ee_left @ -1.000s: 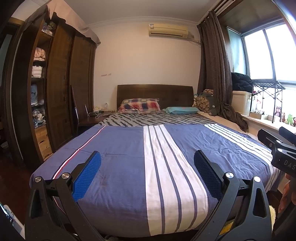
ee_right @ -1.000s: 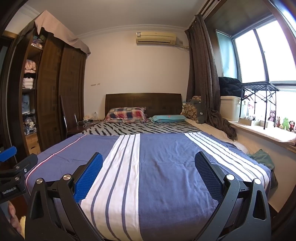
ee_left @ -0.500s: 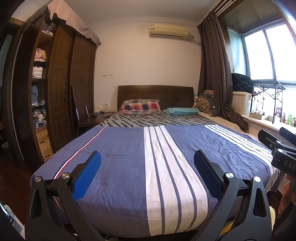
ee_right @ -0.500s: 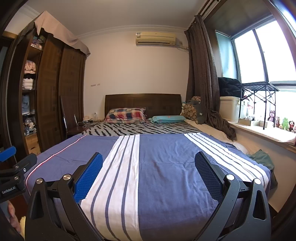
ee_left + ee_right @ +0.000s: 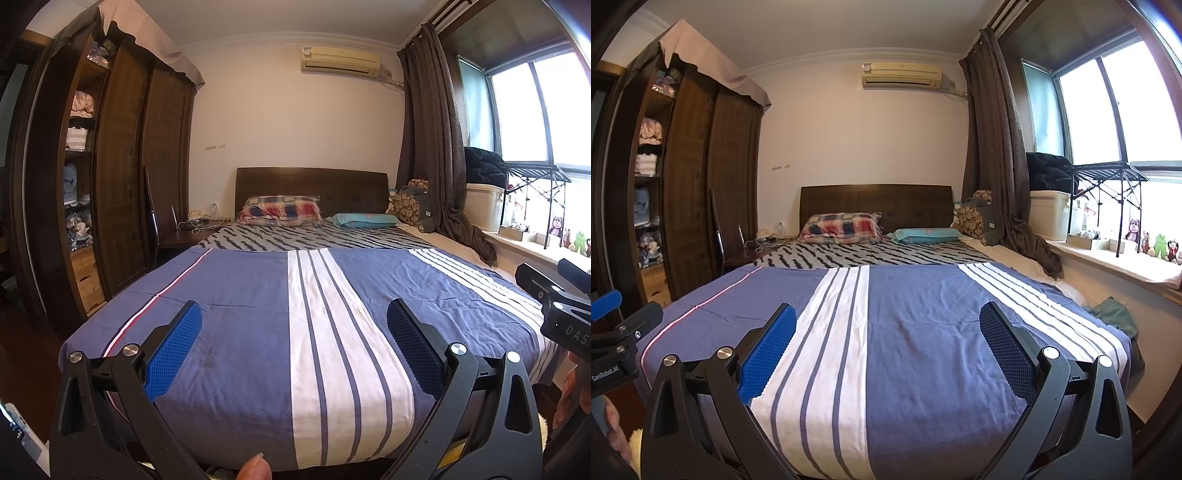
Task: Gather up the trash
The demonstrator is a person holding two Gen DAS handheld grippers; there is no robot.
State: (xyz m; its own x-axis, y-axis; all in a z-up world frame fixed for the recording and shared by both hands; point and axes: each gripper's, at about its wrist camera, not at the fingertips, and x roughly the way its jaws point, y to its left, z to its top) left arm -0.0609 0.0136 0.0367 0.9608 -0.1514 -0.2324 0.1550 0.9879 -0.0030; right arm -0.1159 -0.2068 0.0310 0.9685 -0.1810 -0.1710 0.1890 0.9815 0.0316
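Both rigs sit at the foot edge of the bed (image 5: 240, 295), aimed along it toward the headboard (image 5: 875, 199). Left gripper (image 5: 293, 343): jaws spread wide, nothing between the blue pads. Right gripper (image 5: 888, 345): same, wide open and empty. Each shows at the side of the other's view, so they're side by side and apart. Trash: I see none I can call trash in either view. The striped blue cover is bare from the foot edge up to the zebra-print sheet (image 5: 314, 238); past that, a plaid pillow (image 5: 280, 210) and a teal pillow (image 5: 925, 234) at the head edge. Possible candidates: small clutter with cables on the nightstand (image 5: 192, 230) by the bed's far left corner, too small to identify, and a green cloth (image 5: 1115, 317) hanging off the right edge near the foot, which looks like fabric, not rubbish. No bin or bag in view either. My read: the task is at the start, nothing collected as far as these views show, everything left. First job is finding the trash, likely on the floor or nightstand.
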